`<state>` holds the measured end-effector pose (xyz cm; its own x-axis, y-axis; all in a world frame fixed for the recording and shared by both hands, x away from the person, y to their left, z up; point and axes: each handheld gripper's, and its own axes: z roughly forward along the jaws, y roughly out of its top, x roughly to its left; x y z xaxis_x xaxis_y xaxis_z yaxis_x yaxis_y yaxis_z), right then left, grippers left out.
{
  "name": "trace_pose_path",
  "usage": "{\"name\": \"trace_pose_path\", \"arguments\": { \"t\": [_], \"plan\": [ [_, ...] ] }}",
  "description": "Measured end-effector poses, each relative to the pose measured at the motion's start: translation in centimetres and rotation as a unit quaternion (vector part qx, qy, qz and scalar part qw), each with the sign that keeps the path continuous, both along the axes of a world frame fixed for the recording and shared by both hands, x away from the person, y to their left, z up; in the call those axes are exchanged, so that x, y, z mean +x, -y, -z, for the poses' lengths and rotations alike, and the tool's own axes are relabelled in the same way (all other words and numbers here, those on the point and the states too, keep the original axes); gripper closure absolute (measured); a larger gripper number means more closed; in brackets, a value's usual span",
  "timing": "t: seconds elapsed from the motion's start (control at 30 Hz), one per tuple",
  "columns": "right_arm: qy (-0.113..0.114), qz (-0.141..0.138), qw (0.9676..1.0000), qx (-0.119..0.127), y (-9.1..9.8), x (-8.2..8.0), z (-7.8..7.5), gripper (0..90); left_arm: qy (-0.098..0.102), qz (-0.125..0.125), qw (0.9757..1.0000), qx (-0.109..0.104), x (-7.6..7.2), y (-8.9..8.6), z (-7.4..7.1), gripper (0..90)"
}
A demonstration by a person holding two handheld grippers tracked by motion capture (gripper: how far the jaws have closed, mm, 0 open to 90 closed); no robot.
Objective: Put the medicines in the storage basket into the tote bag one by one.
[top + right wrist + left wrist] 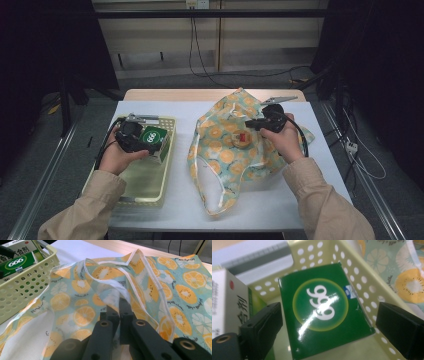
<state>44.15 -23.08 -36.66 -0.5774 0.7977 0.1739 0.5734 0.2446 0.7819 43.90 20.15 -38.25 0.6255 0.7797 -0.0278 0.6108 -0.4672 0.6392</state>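
1. Black jaws of the left gripper [329, 322] stand wide apart on either side of the green box [323, 311], with clear gaps to both pads, so nothing is grasped yet. The box lies tilted in the yellow perforated basket [362, 277], beside a white box [227, 300] with printed characters.
2. To take the green box well, I would centre the jaws over its two long edges, lower until the pads reach past the glossy top face, and only then close; the shiny carton looks likely to slip if pinched at a corner.
3. Keep the left pad clear of the white box, which sits just beside it, so both are not caught together.
4. In the high view the left hand [117, 155] holds its gripper over the near half of the basket, pointed down and slightly forward, the forearm coming in from the lower left.
5. The right gripper [120, 315] is clenched on a fold of the fruit-print bag [82, 285]; its jaws meet with cloth between them, lifting the white-trimmed rim. The mouth seems to gape toward the basket, though the folds make this hard to judge.
6. The right hand [282, 137] rests over the middle of the bag, wrist level, well apart from the basket.
7. Hold that rim high and steady so the opening stays wide for the box.
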Motion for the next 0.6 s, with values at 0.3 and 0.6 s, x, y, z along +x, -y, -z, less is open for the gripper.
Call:
{"name": "trace_pose_path", "arguments": {
  "t": [0.3,0.6],
  "plan": [
    [-0.001,0.001,1.0000,-0.001,0.1,0.0,0.0,89.8,-0.015,-0.009,0.9997,0.017,0.0,0.3,1.4,5.7],
    [-0.001,0.002,1.0000,0.000,0.0,0.0,0.0,89.8,-0.033,-0.037,0.9987,0.013,0.2,0.9,2.0,10.2]
  ]
}}
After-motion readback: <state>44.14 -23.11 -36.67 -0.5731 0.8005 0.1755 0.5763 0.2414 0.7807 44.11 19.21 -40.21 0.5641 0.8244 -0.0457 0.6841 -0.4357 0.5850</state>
